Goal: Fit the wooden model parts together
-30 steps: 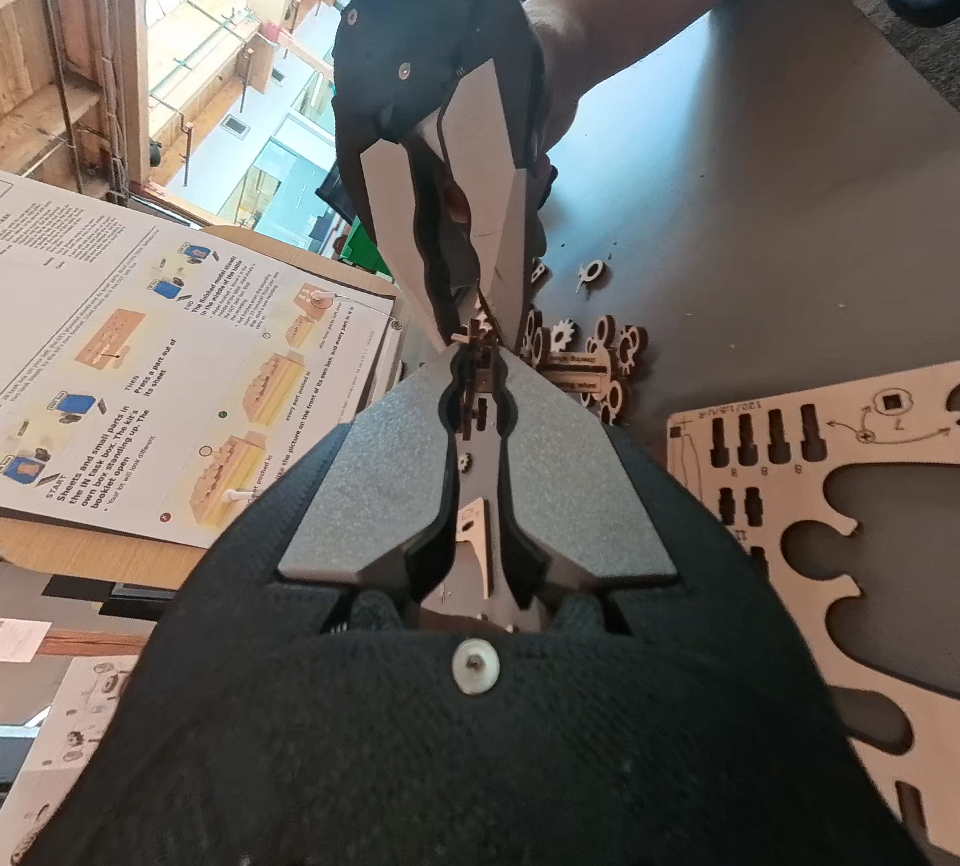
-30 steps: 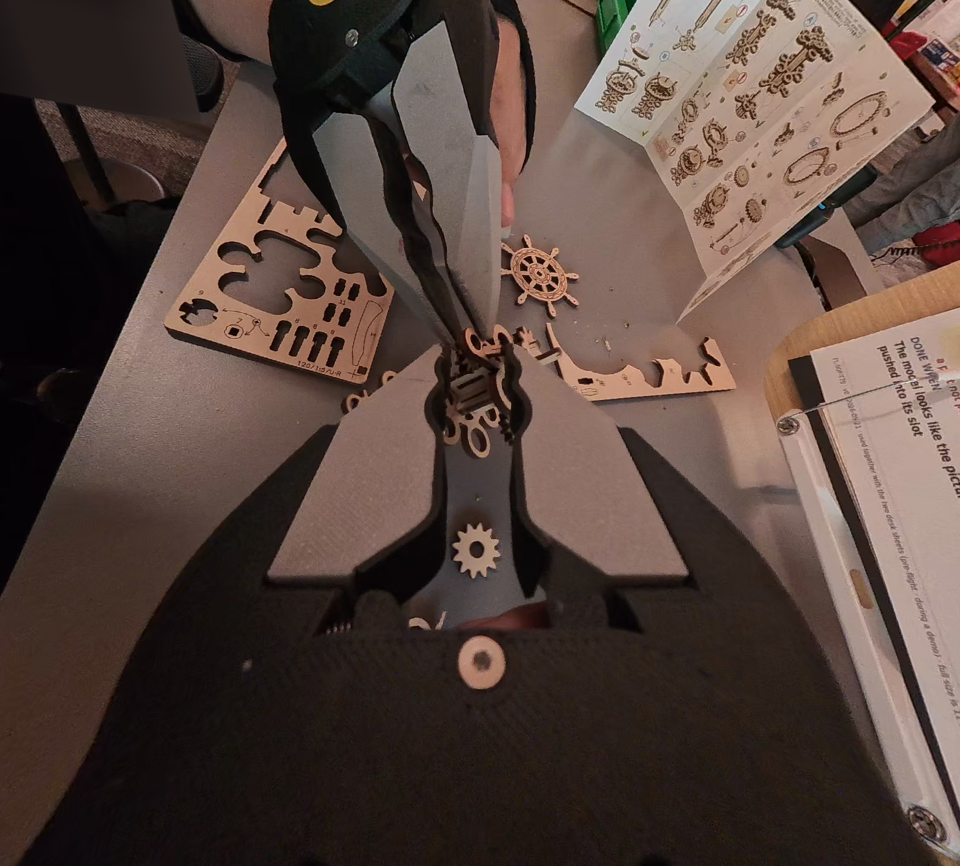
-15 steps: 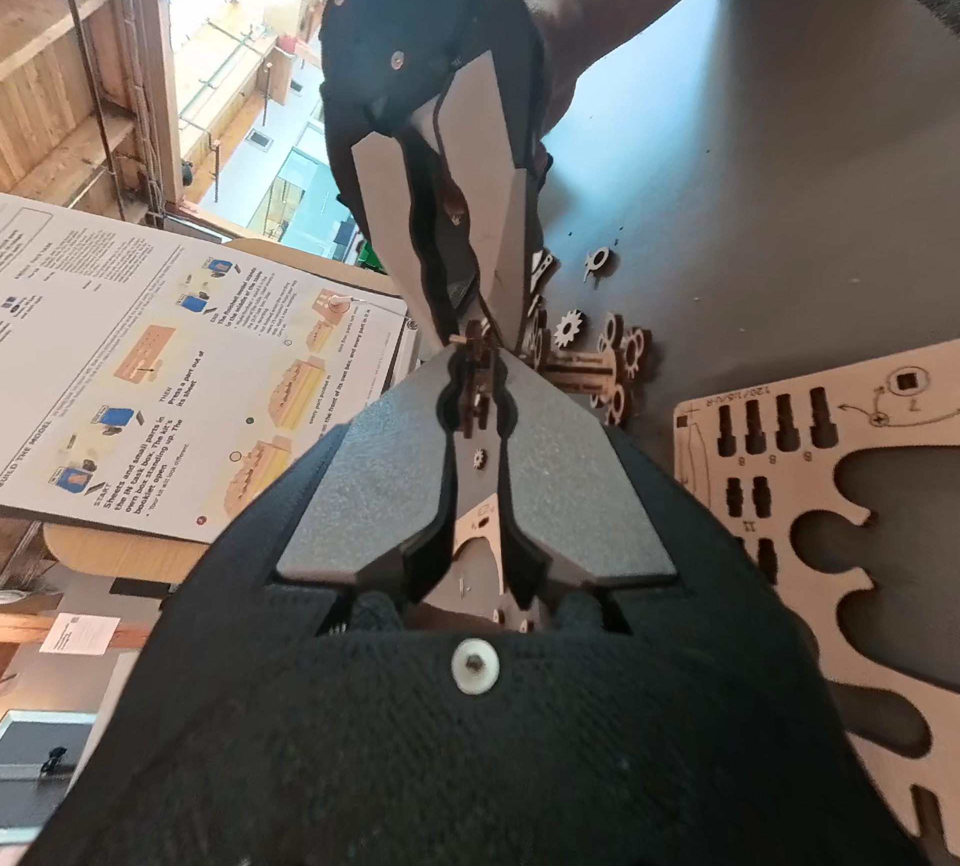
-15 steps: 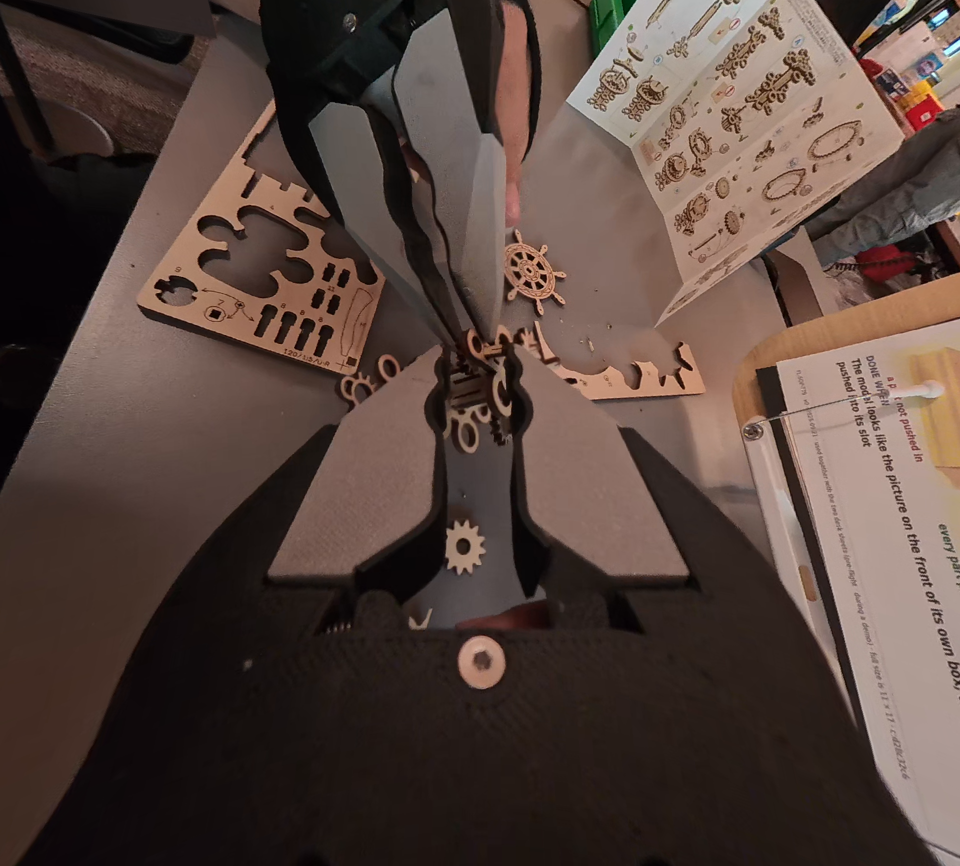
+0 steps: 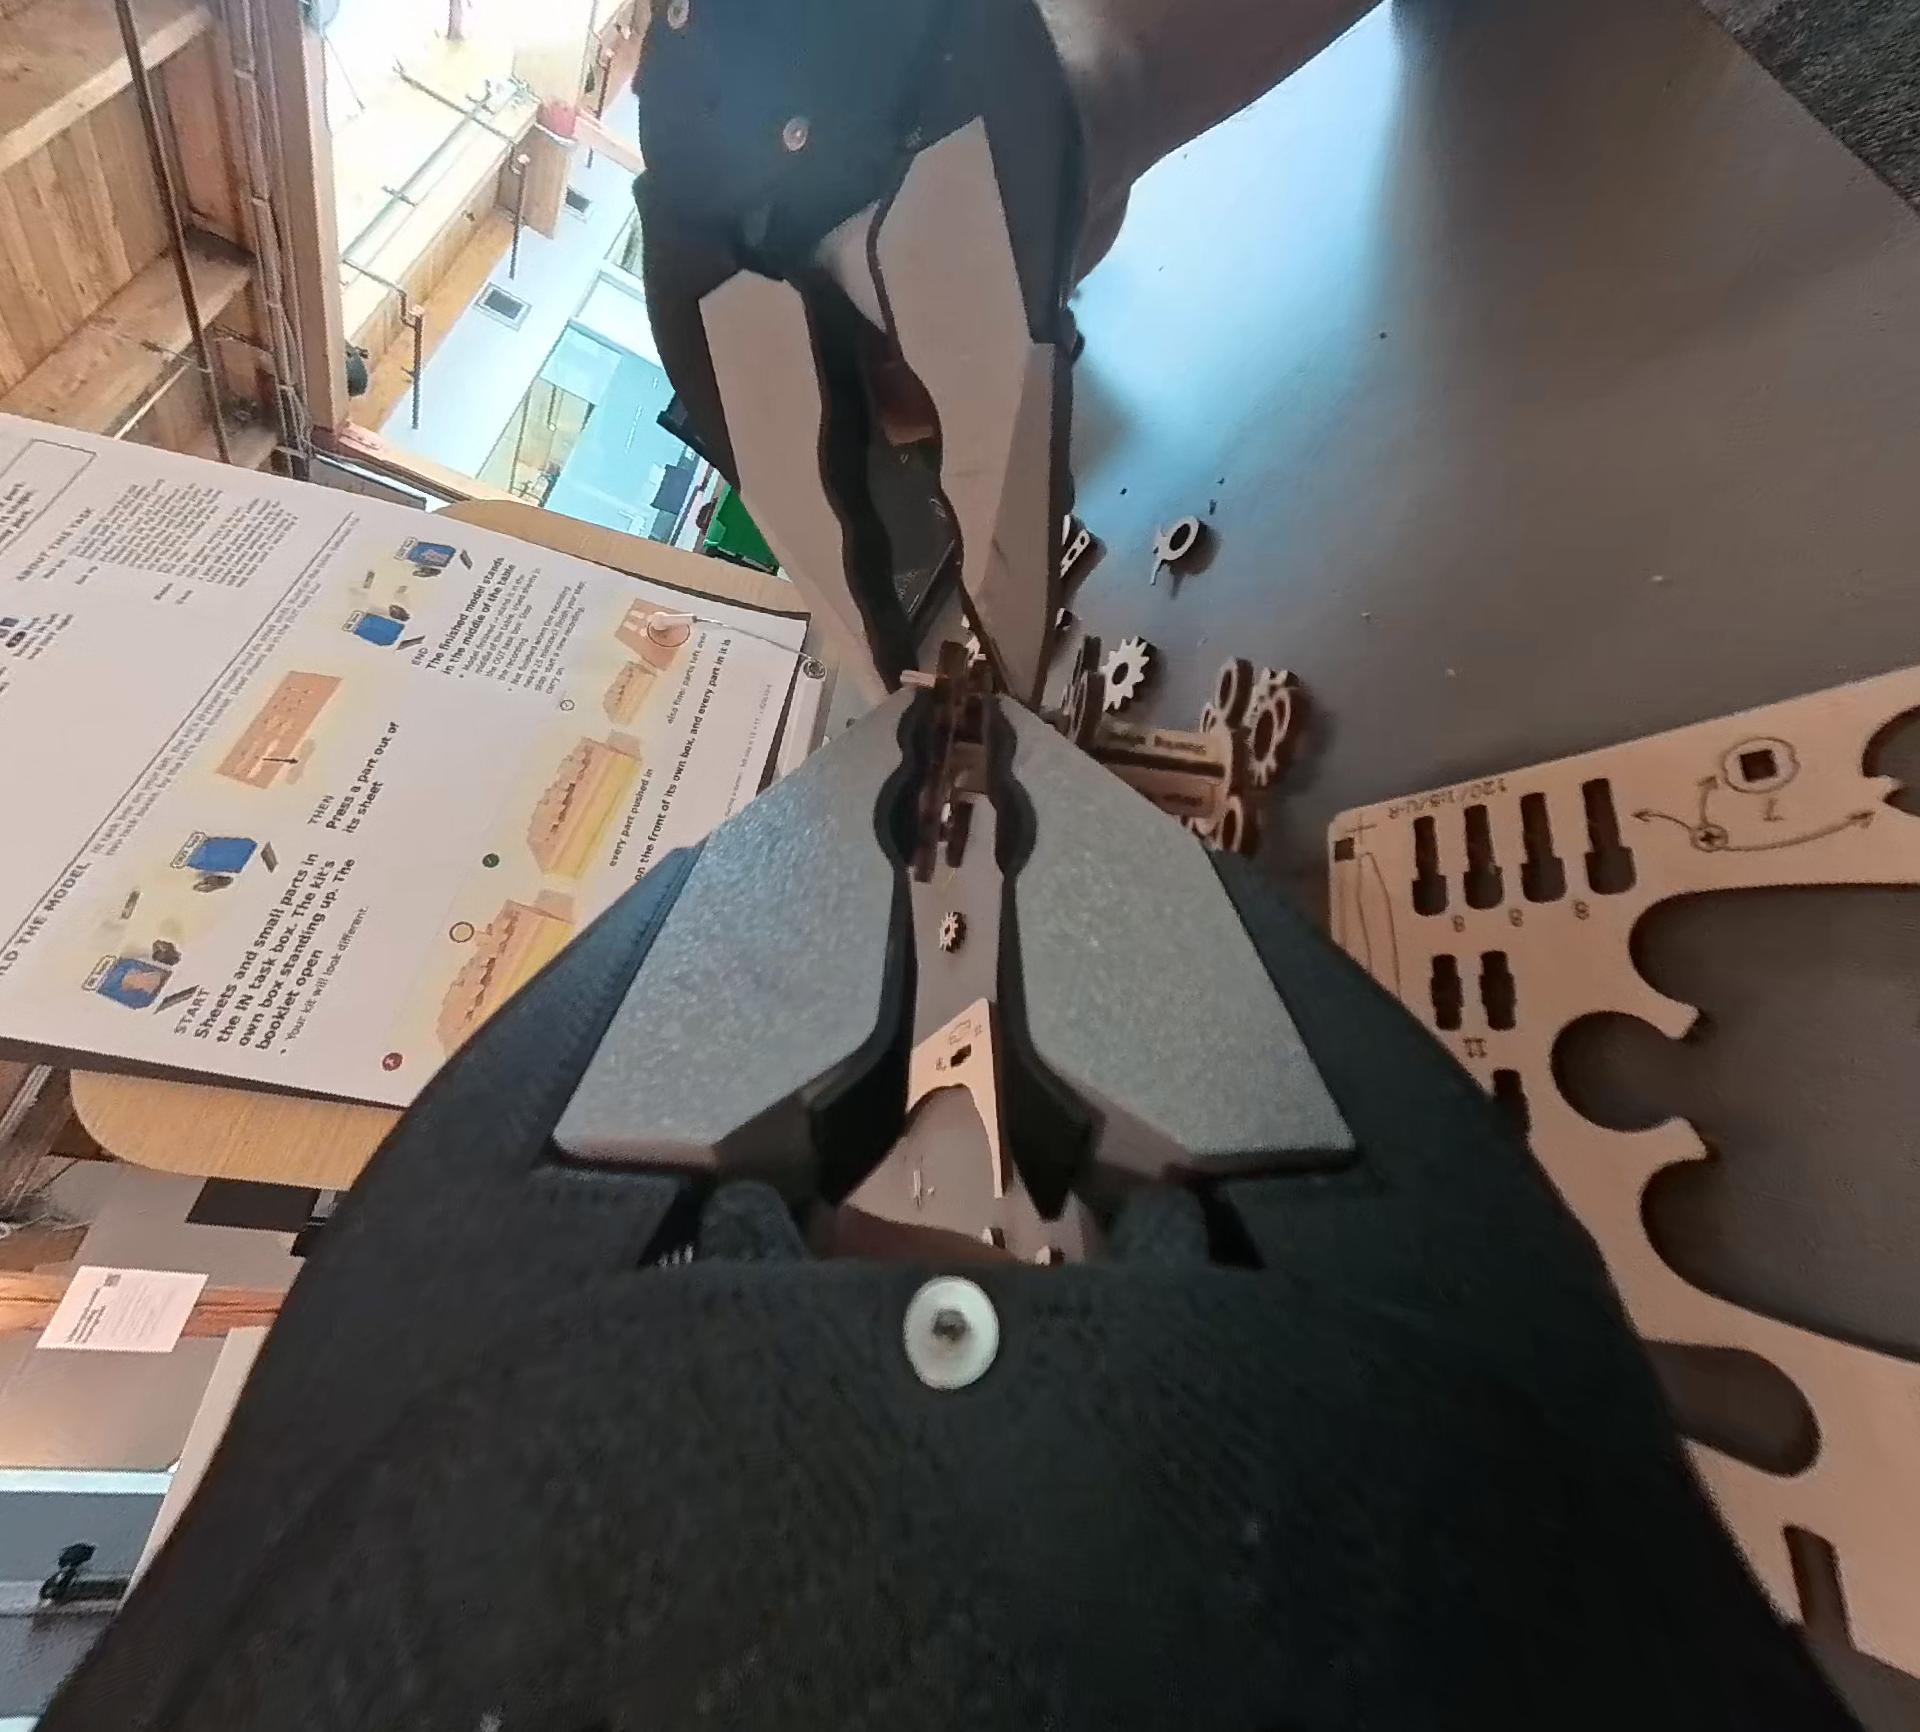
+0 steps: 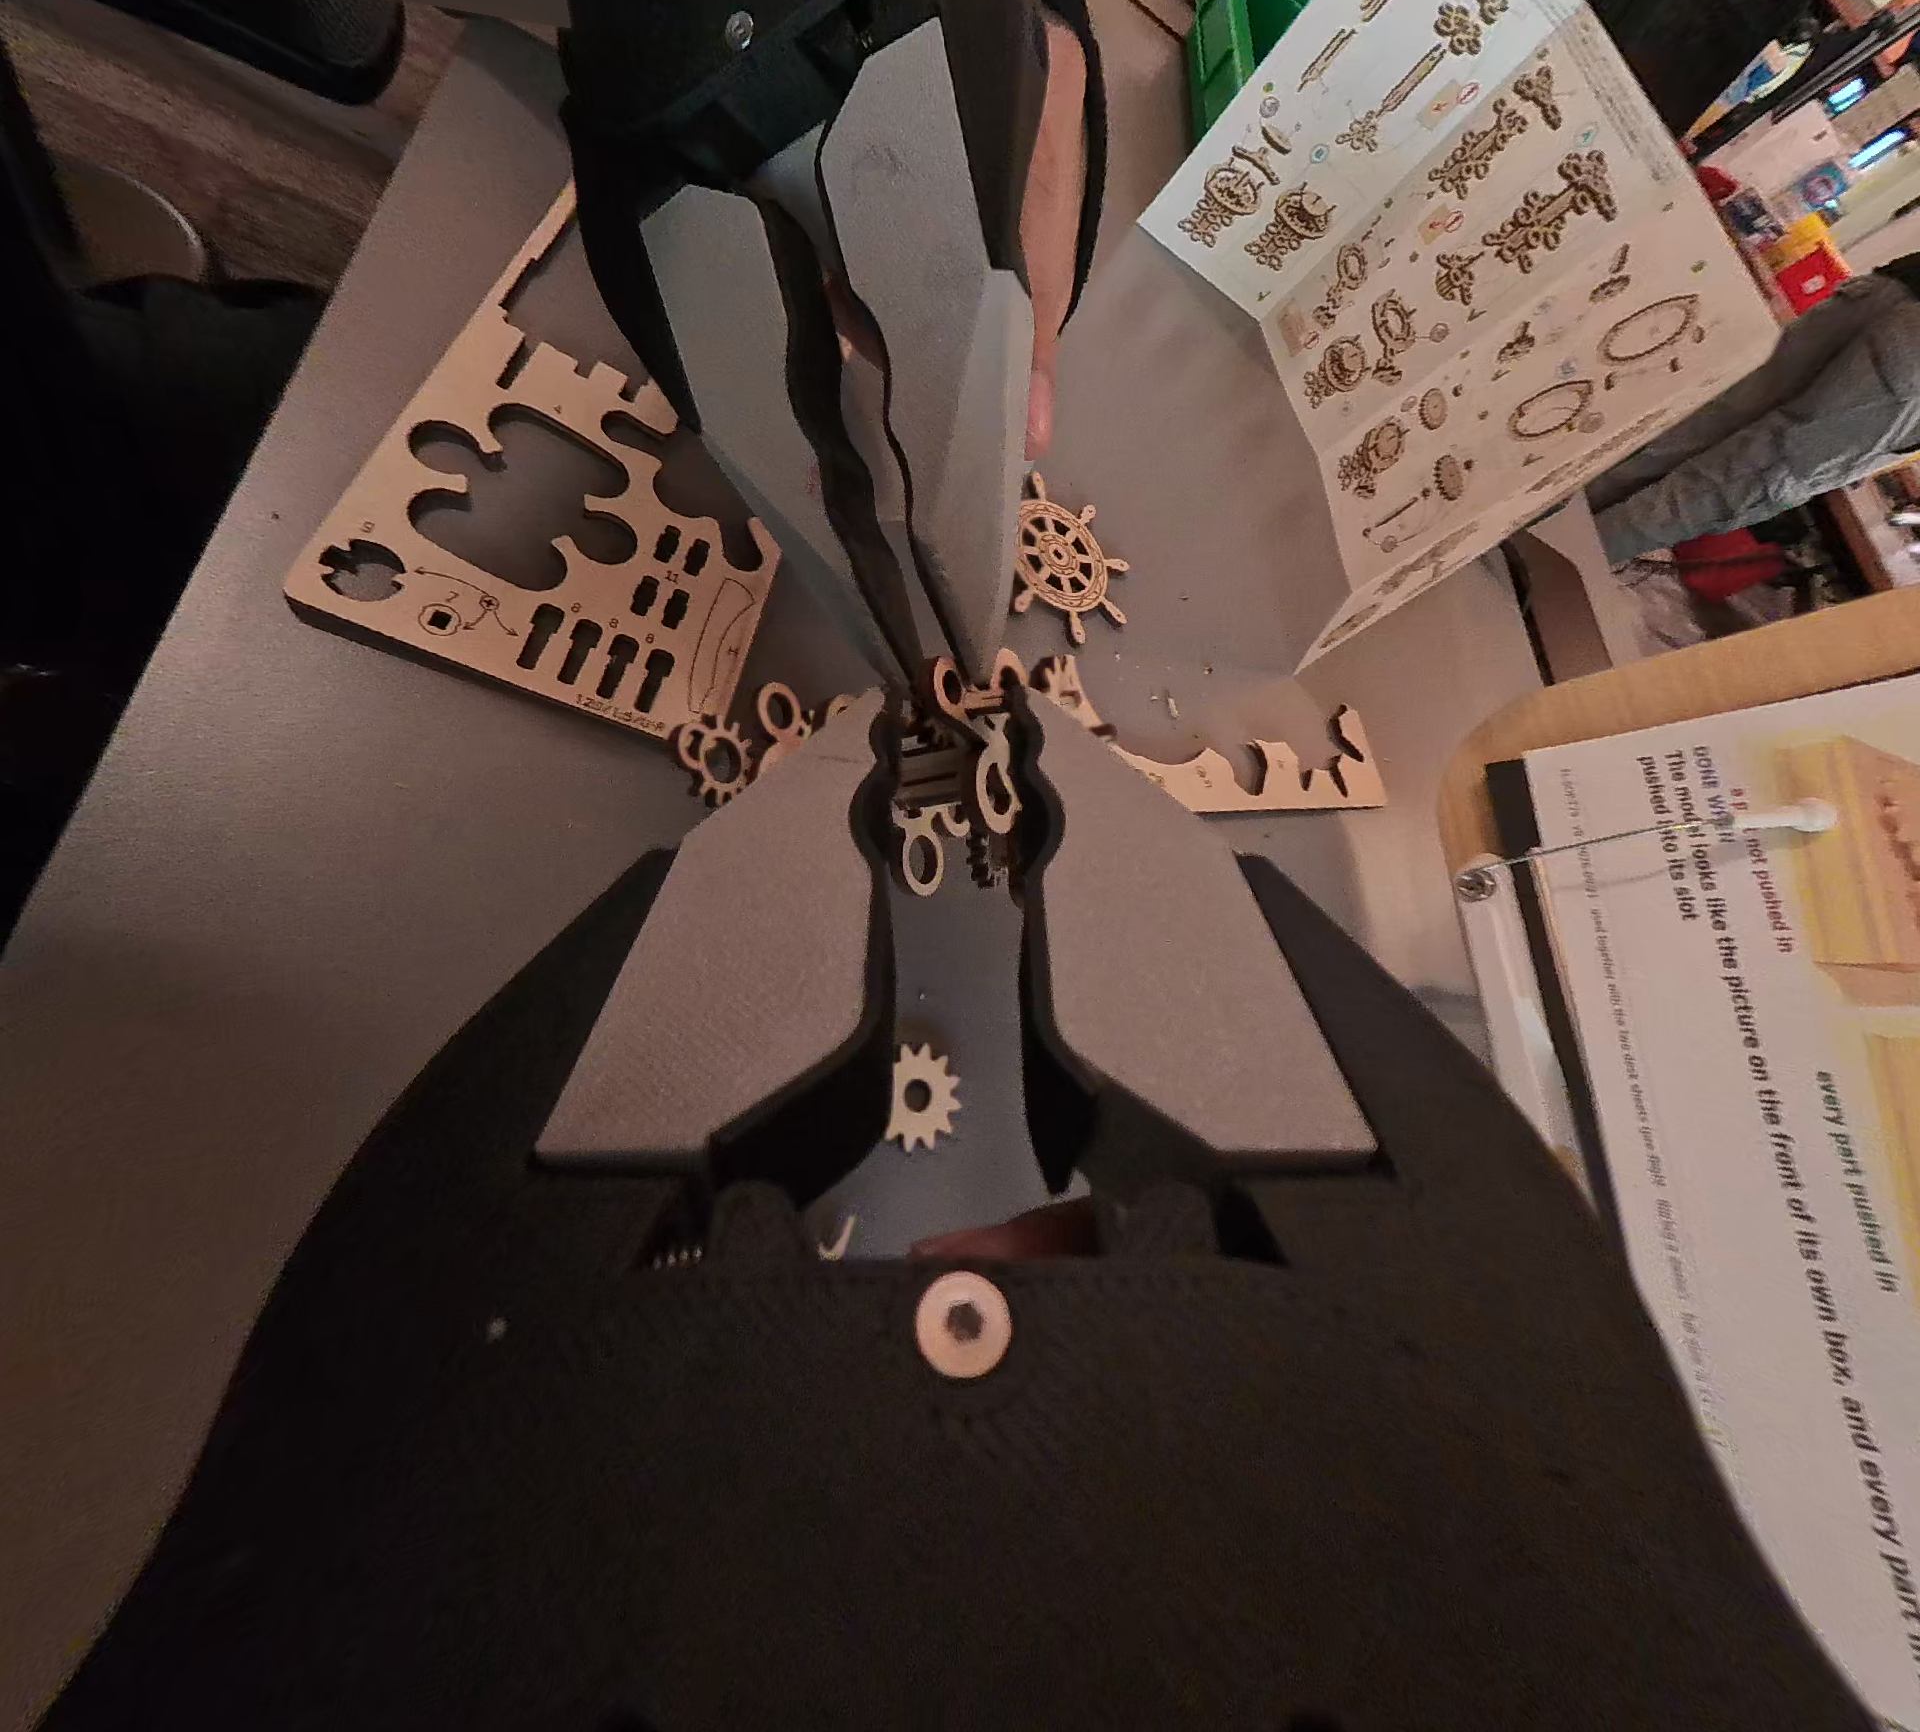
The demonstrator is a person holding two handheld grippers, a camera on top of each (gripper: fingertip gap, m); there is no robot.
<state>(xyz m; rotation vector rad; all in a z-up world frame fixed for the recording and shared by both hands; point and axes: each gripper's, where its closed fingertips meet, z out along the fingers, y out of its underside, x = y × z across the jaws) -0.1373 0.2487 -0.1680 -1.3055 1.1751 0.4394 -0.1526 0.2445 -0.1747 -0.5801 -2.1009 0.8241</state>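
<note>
Grips the model (image 6: 940, 773), a small stack of gears and slats, in the right gripper (image 6: 948, 716), fingers closed on it in their notch, held up above the table (image 6: 260, 851). Meets it tip to tip with the left gripper (image 5: 951, 726), fingers closed as well, pinching a small part (image 6: 948, 683) at the model's far end.

Shows almost no change at the joint over the last second: same pinch on both sides, same contact between part and model. Shifts only in pose, with both grippers swung slightly, so the sheet (image 6: 416, 581) and booklet (image 6: 1455, 228) sit differently in view. Suggests the press-fit is still being worked and is probably not yet seated; cannot tell how deep the part sits, since the fingertips hide the slot.

Leaves a loose gear (image 6: 920, 1095) on the table below the model, a wheel (image 6: 1065, 555) beyond it, and more cut pieces near the sheet, apparently still to be fitted.
</note>
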